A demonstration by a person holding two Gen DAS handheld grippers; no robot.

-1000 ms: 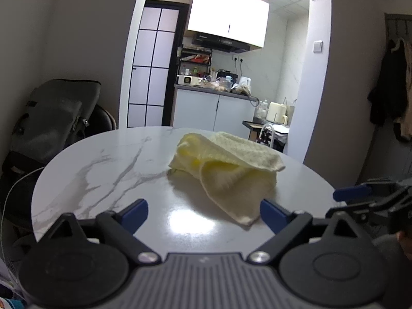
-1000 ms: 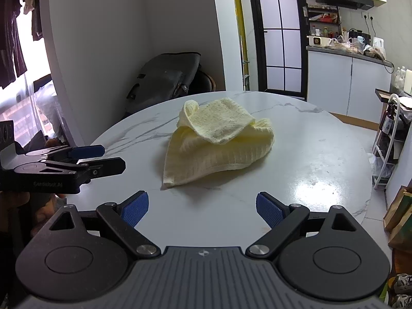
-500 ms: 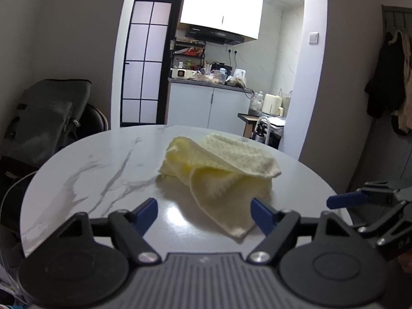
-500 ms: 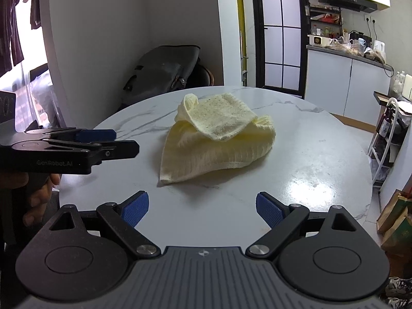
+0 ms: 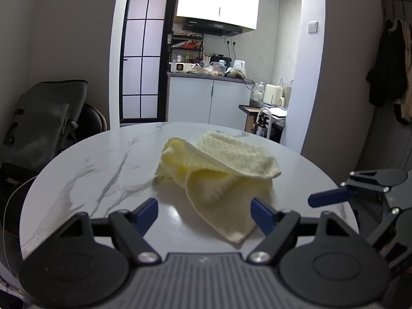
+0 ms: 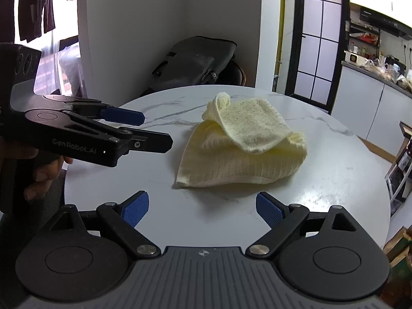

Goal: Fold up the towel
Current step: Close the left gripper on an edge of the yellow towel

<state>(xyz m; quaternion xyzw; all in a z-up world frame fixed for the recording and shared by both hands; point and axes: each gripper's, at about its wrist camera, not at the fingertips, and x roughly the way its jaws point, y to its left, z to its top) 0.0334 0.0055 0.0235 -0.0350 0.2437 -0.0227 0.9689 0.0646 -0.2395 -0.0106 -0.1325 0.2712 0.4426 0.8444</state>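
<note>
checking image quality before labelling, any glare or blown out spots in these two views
Left wrist: upper cabinets blown out white, soft sheen on the marble table near the yellow towel. Right wrist: window at top left overexposed, glare patch on the tabletop at right.

Both grippers are black with ribbed grey bodies, blue pads (image 6: 135, 209), silver screws; the left gripper (image 6: 144, 128) reads "GenRobot.AI".
</note>
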